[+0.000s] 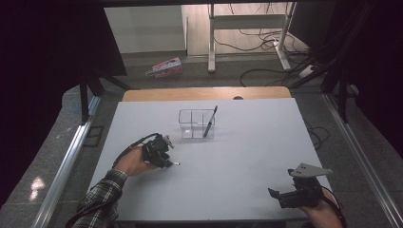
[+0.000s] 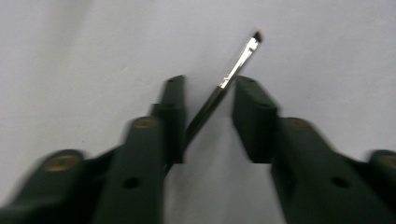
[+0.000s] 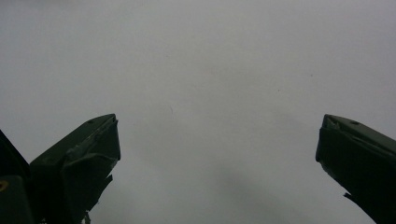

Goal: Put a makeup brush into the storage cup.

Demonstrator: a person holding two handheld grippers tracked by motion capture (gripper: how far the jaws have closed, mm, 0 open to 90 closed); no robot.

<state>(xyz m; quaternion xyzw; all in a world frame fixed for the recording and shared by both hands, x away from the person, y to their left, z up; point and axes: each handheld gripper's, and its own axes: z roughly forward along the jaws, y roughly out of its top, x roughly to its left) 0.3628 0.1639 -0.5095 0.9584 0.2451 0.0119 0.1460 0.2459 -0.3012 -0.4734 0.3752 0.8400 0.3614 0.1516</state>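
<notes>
The left gripper (image 2: 205, 100) holds a thin brush (image 2: 233, 72) between its jaws. The brush runs slantwise through the gap, its bristle tip pointing up and away past the jaw ends; one jaw touches the handle, whether the other does I cannot tell. It sits low over the white table (image 1: 247, 156), left of centre. Farther back, a clear divided box (image 1: 196, 124) holds a dark pen (image 1: 210, 121) leaning upright. The right gripper (image 1: 285, 195) rests near the front right edge, jaws spread wide, with open tabletop between both hands.
</notes>
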